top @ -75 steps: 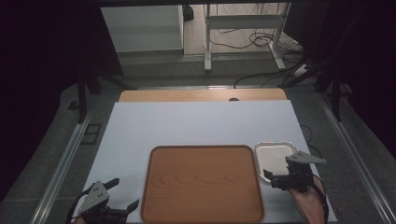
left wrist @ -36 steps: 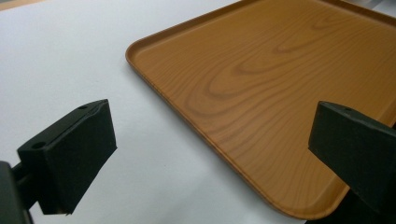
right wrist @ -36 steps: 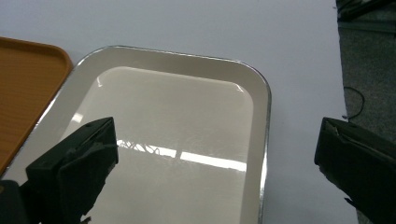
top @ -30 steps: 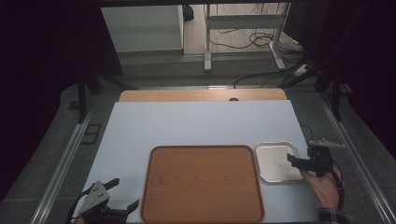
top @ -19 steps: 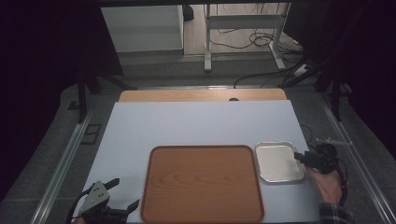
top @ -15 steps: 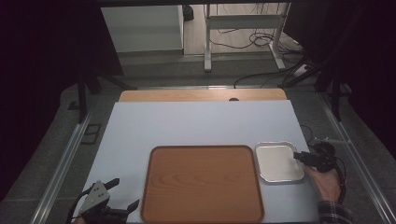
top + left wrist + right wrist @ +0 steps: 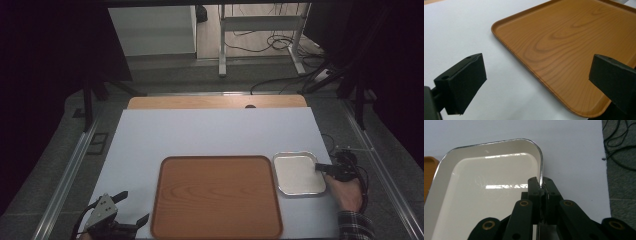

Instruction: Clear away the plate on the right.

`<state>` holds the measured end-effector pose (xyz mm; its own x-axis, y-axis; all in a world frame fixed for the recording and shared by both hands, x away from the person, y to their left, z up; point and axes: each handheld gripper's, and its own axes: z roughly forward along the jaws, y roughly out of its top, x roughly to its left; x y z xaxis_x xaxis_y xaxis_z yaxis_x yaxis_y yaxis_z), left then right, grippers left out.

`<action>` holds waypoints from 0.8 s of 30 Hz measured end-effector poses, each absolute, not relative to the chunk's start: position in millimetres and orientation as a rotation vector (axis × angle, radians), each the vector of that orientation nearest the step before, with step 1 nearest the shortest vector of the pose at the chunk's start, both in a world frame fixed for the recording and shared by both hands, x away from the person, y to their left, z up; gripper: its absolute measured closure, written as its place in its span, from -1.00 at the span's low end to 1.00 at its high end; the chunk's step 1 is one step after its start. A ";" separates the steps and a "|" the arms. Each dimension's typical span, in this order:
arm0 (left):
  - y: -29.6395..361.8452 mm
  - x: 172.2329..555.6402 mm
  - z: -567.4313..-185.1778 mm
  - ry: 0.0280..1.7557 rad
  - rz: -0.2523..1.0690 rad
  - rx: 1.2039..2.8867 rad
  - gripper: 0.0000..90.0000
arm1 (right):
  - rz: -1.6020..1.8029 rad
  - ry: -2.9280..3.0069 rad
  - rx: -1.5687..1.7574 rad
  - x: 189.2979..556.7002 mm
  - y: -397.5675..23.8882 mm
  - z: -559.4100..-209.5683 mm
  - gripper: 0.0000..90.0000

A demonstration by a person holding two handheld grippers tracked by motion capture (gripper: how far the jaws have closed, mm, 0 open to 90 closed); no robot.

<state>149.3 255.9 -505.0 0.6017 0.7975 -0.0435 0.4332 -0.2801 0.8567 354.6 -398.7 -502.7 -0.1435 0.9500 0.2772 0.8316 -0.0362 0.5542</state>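
The right gripper had its two black jaws pressed together on the right rim of a white tray with a shiny metal edge. The tray lay on a white table surface. At the left edge, a corner of a wooden tray was just beside it. At the right, dark cables lay on grey floor.

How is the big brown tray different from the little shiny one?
The brown tray is wood-patterned; the shiny tray is pale with a silvery rim. The brown tray is much bigger. The right tool pinches the shiny tray's edge, while the open left tool sits beside the brown tray without touching it. Both are empty, round-cornered rectangles.
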 end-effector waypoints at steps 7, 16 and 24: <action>256.0 149.3 -505.0 0.983 0.500 1.914 -0.98 | 1.006 2.004 2.001 352.8 -403.9 -500.3 0.96; 256.0 149.3 -505.0 0.986 0.501 1.907 -0.99 | 1.054 1.972 1.986 345.8 -402.1 -489.2 0.96; 256.2 149.1 -504.9 0.983 0.503 1.911 -0.99 | 1.117 1.969 1.965 339.8 -392.5 -478.7 0.96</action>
<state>149.1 256.2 -504.9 0.6011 0.7980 -0.0438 0.4318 -0.2782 0.8580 339.8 -392.5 -478.7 -0.1348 0.9101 0.3919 0.8033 -0.1311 0.5810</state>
